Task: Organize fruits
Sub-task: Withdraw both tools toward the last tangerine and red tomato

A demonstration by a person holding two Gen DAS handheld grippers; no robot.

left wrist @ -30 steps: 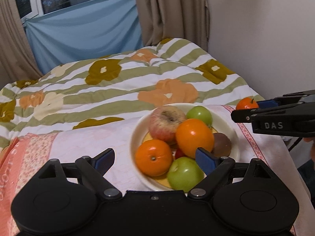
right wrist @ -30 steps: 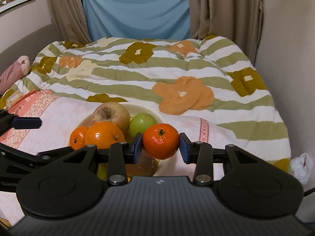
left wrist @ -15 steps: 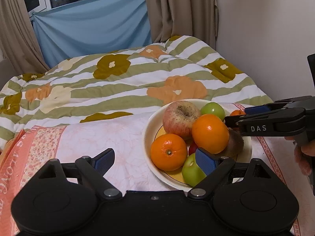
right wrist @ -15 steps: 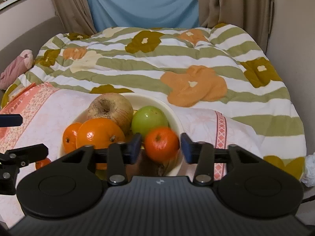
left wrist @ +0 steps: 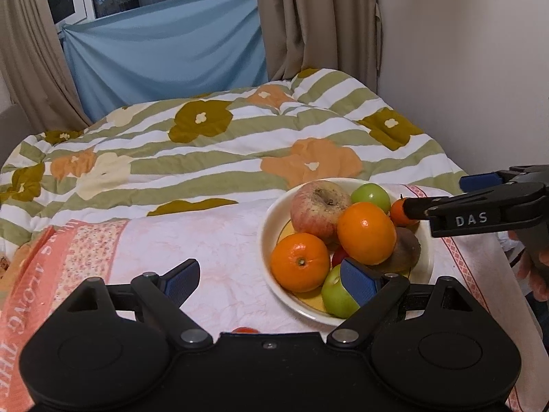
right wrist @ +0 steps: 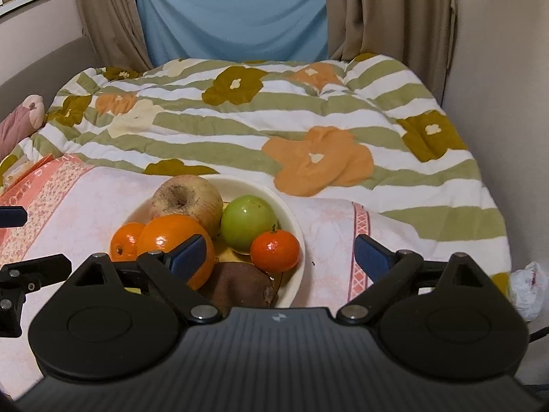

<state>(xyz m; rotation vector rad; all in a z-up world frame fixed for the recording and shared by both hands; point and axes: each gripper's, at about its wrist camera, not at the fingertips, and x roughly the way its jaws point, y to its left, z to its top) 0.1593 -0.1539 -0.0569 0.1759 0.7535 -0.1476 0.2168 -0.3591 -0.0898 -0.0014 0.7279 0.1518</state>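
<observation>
At the bowl's (right wrist: 295,274) right rim the mandarin (right wrist: 274,251) sat perched; my right gripper (right wrist: 279,252) jaws were opening w/ it loose between, left gripper (left wrist: 271,279) jaws apart, empty. Risk: a nudge on pullback could roll it onto the bed.

Warm indoor light (fisheye-bowed edges)

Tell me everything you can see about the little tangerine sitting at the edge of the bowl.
The tangerine is small, round, glossy deep orange, with a dark stem nub on top. It sits inside the cream bowl at its rim, beside the green apple and above a brown fruit. The right gripper, jaws opening, no longer touches it.
</observation>
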